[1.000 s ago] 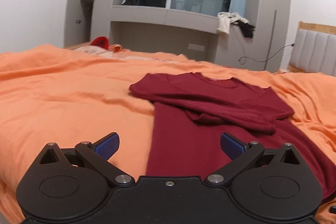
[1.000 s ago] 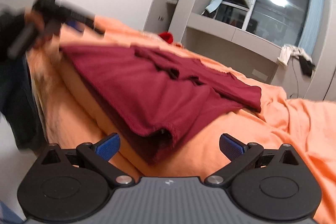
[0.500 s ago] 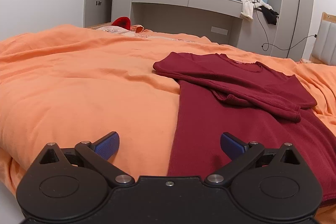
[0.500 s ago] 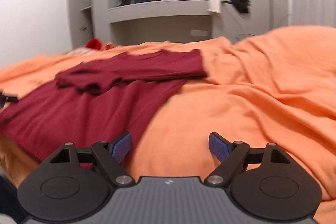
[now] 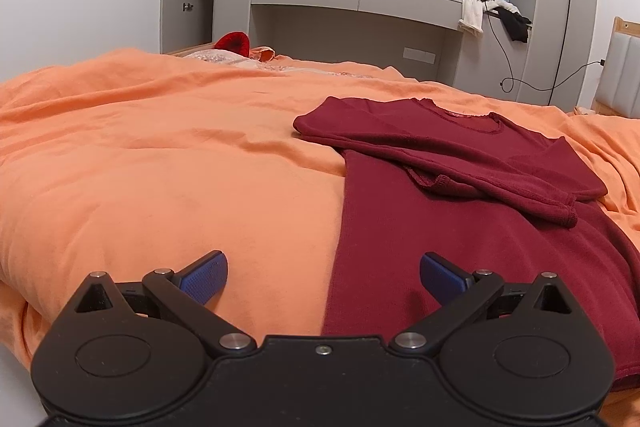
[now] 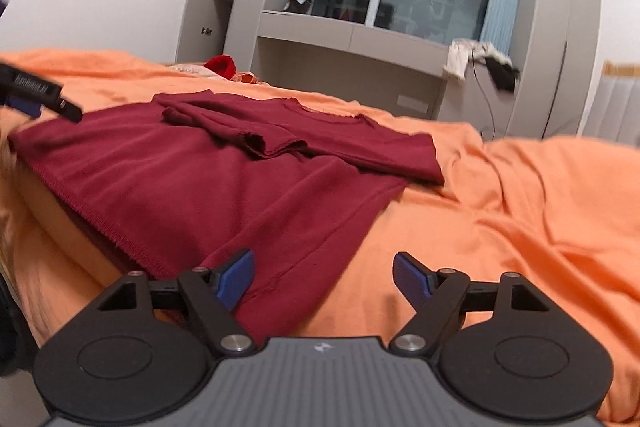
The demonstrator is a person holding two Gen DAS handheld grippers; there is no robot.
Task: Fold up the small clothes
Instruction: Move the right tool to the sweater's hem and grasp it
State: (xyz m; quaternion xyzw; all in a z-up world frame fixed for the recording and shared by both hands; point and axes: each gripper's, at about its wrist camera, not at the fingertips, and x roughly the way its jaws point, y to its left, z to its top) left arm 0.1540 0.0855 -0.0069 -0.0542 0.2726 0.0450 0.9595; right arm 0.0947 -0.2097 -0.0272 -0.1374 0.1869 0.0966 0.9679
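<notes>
Right wrist: left gripper (image 6: 24,99) cropped, blurred.

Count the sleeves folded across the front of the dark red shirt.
2: both lie across the dark red shirt just below its neckline. One cuff ends near the shirt's right edge in the left view, the other cuff near mid-chest.

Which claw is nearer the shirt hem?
Right. The right claw straddles the shirt hem corner; the left claw hangs short of it at the opposite corner.
</notes>
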